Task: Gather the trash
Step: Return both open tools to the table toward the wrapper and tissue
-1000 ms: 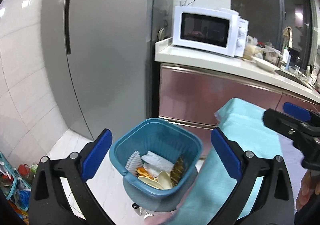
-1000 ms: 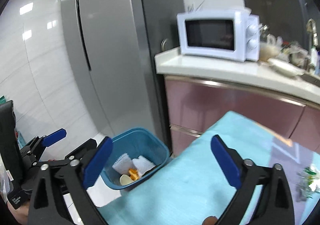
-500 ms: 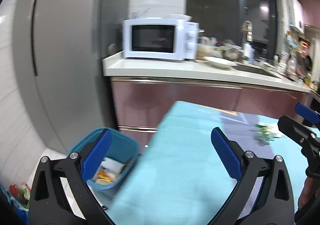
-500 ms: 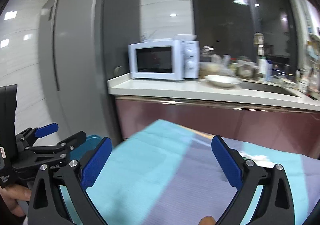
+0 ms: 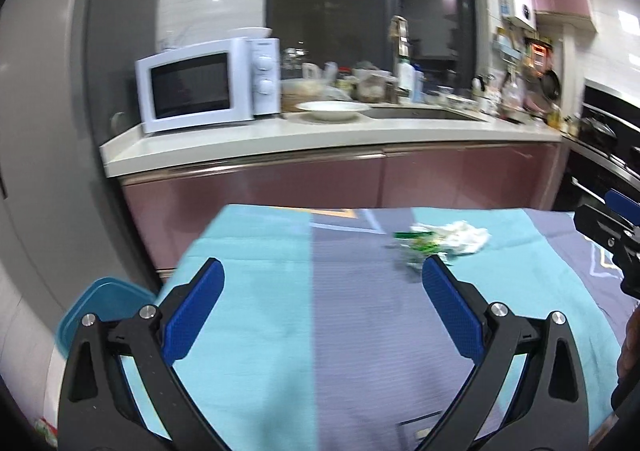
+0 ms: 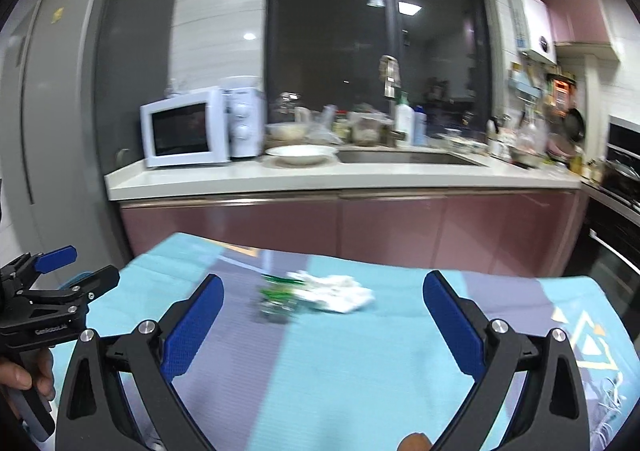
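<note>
We hold the left gripper [image 5: 323,305] above the table [image 5: 256,291] with its jaws spread wide and nothing between them. The right gripper [image 6: 323,311] is likewise spread and carries nothing. The trash lies on the blue-and-grey cloth, toward the far edge: a crumpled white tissue [image 6: 340,293] touching a green wrapper [image 6: 278,297] on its left. The blue bin [image 5: 100,307] sits on the floor off the table's left corner, well apart from the trash.
</note>
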